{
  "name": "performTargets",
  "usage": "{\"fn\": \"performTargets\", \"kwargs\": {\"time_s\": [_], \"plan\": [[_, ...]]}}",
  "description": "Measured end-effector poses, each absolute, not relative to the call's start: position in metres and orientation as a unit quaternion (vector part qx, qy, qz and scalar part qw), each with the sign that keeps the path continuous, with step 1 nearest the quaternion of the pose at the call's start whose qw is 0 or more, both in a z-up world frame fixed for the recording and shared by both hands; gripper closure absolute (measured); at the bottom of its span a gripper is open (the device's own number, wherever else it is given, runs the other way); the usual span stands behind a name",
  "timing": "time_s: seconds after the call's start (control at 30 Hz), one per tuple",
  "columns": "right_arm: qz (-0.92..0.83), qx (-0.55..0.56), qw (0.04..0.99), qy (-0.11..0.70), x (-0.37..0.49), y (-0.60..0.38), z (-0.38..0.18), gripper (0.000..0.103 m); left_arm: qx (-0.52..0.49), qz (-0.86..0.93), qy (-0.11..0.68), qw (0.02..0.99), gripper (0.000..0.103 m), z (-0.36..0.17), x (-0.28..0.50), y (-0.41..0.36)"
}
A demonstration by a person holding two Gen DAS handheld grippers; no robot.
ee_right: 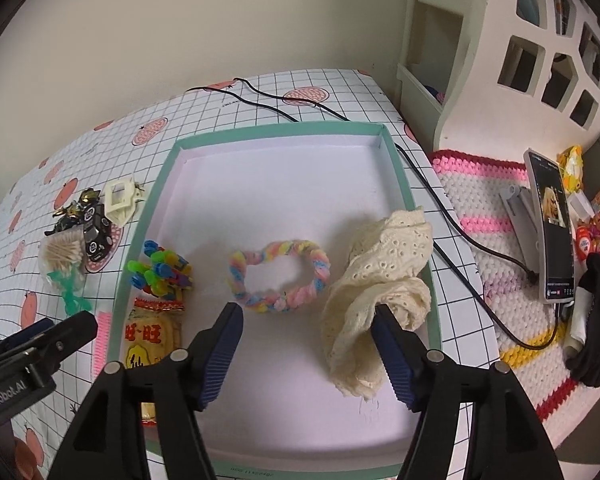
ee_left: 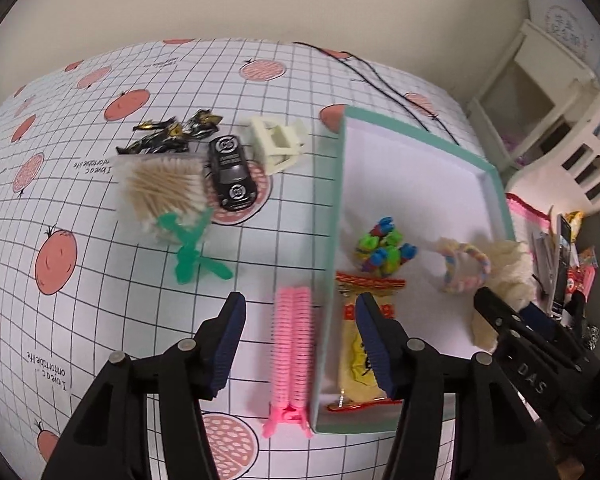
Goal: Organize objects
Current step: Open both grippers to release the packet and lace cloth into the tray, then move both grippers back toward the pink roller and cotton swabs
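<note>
both tools stand spread with nothing pinched. left tool (ee_left: pixel 300 344) hangs over the pink hair roller (ee_left: pixel 292 356) on the table (ee_left: pixel 100 280), its right finger over the snack packet (ee_left: pixel 360 360) inside the teal-rimmed box (ee_left: pixel 496 184). right tool (ee_right: pixel 308 344) hovers in the box, its right finger against the cream lace cloth (ee_right: pixel 376 280), the pastel braided ring (ee_right: pixel 278 276) just ahead between the fingers. only the left view shows the roller whole, and clearly the cotton swab pack (ee_left: pixel 160 192), green figure (ee_left: pixel 188 248), black toy car (ee_left: pixel 232 176), cream claw clip (ee_left: pixel 276 144) and dark candy wrappers (ee_left: pixel 172 132) outside the box. only the right view shows the crocheted mat (ee_right: pixel 496 200) beside the table, a phone on a stand (ee_right: pixel 552 232), and a black glove (ee_right: pixel 596 332). colourful clips (ee_right: pixel 160 272) lie in the box's left side. a gridded cloth with red fruit prints covers the table; a black cable (ee_right: pixel 268 100) trails behind.
</note>
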State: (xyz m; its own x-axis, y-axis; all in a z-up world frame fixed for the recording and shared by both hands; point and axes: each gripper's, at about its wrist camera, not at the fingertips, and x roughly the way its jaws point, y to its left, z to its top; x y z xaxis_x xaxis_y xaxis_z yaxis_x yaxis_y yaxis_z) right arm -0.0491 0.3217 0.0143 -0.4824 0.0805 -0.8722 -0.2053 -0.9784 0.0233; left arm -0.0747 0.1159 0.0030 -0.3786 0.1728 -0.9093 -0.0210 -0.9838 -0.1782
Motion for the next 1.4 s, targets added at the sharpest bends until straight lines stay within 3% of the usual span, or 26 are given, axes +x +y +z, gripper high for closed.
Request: {"fn": "performTargets", "kwargs": {"time_s": [0.07, 0.2, 0.33, 0.43, 0.57, 0.8, 1.0, 1.4], "plan": [[0.860, -0.500, 0.082, 0.059, -0.049, 0.321, 0.014, 0.025, -0.558, 0.825, -0.074, 0.054, 0.022, 0.000, -0.076, 0.113], [0.861, -0.500, 0.080, 0.055, -0.049, 0.320, 0.013, 0.020, -0.559, 0.824, -0.084, 0.041, 0.021, -0.003, -0.077, 0.107], [0.861, -0.499, 0.082, 0.052, -0.049, 0.320, 0.012, 0.005, -0.559, 0.824, -0.084, 0.028, 0.019, -0.005, -0.078, 0.101], [0.861, -0.498, 0.085, 0.054, -0.048, 0.321, 0.012, 0.004, -0.560, 0.824, -0.086, 0.022, 0.018, -0.006, -0.078, 0.097], [0.860, -0.499, 0.086, 0.060, -0.049, 0.324, 0.010, 0.000, -0.561, 0.823, -0.092, 0.010, 0.002, -0.007, -0.079, 0.091], [0.864, -0.490, 0.093, 0.062, -0.048, 0.325, 0.013, 0.000, -0.564, 0.820, -0.100, -0.012, 0.002, -0.009, -0.082, 0.080], [0.880, -0.465, 0.081, 0.060, -0.048, 0.313, 0.027, 0.000, -0.570, 0.805, -0.161, -0.028, 0.002, -0.011, -0.088, 0.049], [0.887, -0.456, -0.052, 0.046, -0.055, 0.228, 0.037, 0.000, -0.558, 0.799, -0.202, -0.093, 0.003, -0.001, -0.095, -0.021]]}}
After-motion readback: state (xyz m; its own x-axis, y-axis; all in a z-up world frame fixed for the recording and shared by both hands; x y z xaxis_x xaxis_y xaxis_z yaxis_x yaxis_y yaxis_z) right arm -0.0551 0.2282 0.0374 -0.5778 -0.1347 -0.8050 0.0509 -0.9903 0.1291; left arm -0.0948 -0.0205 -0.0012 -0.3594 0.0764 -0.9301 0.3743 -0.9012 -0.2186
